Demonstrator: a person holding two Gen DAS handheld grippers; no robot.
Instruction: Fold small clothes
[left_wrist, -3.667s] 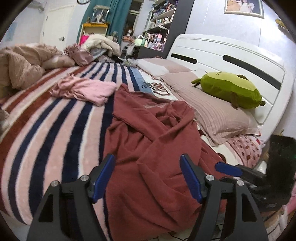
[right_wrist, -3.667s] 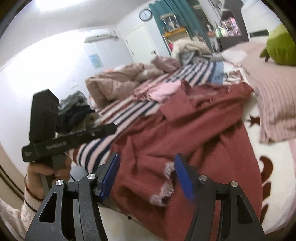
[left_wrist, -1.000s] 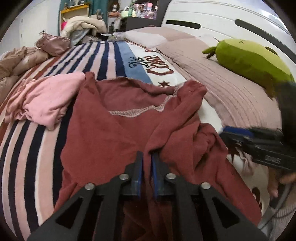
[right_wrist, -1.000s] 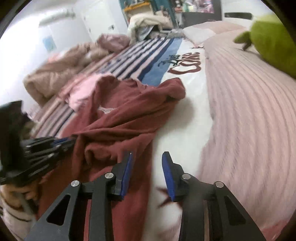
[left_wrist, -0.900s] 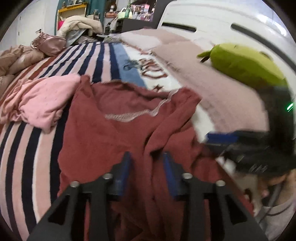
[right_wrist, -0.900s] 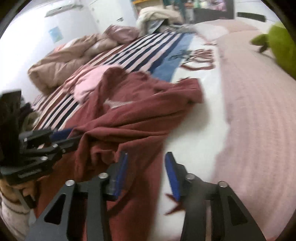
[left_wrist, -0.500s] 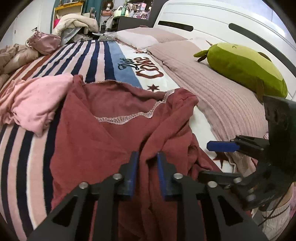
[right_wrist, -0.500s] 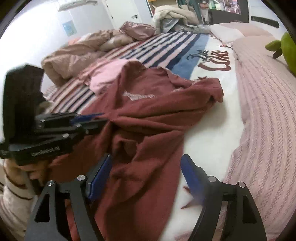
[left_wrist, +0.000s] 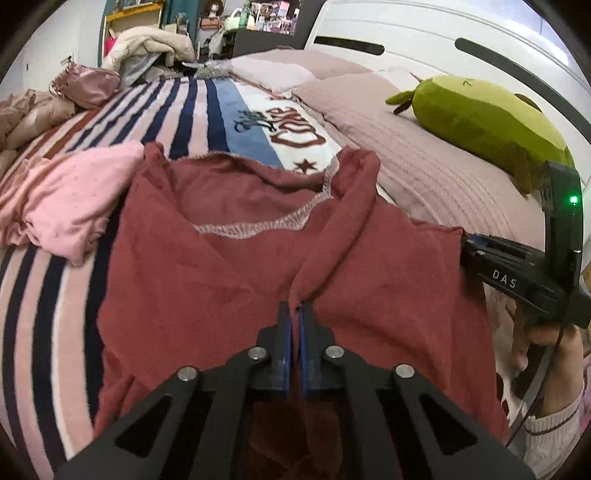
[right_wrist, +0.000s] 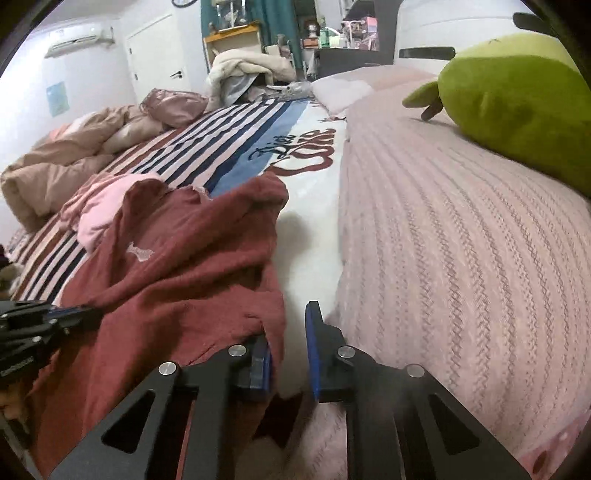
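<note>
Pinching a fold of the red garment (left_wrist: 207, 266) at lower centre, the left gripper (left_wrist: 294, 314) is clamping it; the right gripper (right_wrist: 288, 343) is sitting parted over its edge at lower centre.

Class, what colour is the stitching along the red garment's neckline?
Pale pink stitching, clearest in the left wrist view.

Even indoor light, soft shadows, strong fisheye bending with dark corners (near edges slightly blurred).
</note>
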